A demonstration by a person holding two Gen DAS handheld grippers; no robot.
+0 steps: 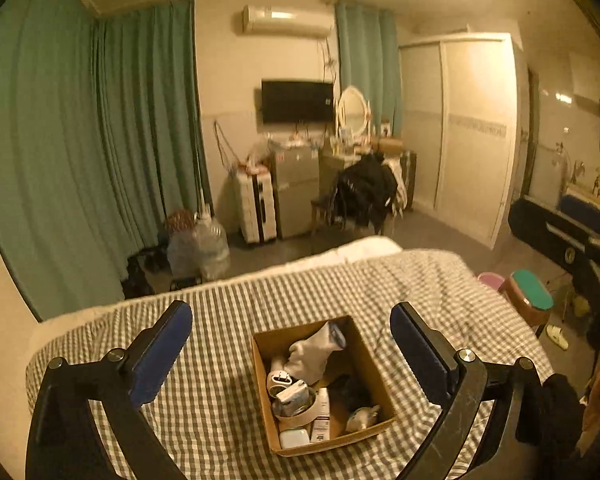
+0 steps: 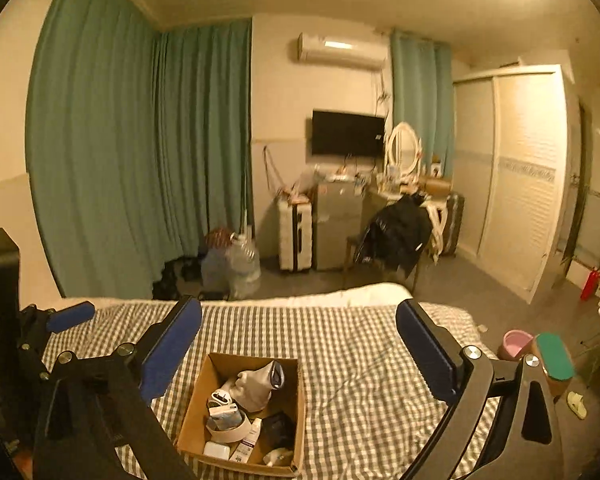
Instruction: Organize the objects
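Cardboard box (image 1: 374, 364) sits open-topped on the bed (image 1: 228, 360), on the grey-and-white checked cover, near the bed's near edge. Beyond the bed's far end the room holds green curtains (image 1: 80, 140) along the left wall, a white wardrobe (image 1: 472, 128) at the far right, a dark wall screen (image 1: 297, 101) with an air conditioner (image 1: 288, 19) above it, and a chair heaped with dark clothes (image 1: 366, 188) in front of a dressing table with an oval mirror.

Inside the box lie a crumpled grey cloth (image 1: 312, 354) at the far side, a roll of tape (image 1: 296, 414) with a small packet on it, a white plug, a small white carton (image 1: 321, 412) and a white case in the near corner.

The left gripper (image 1: 291, 334) is released, its blue-padded jaws spread wide with nothing between them; in its own view the box lies below and just nearer than the tips, centred between the two jaws and apart from both. The right gripper (image 2: 299, 330) is likewise released and empty; in its view the box (image 2: 198, 404) lies low and toward the left jaw, not touched. The left gripper's blue fingertip (image 2: 70, 317) shows at that view's left edge
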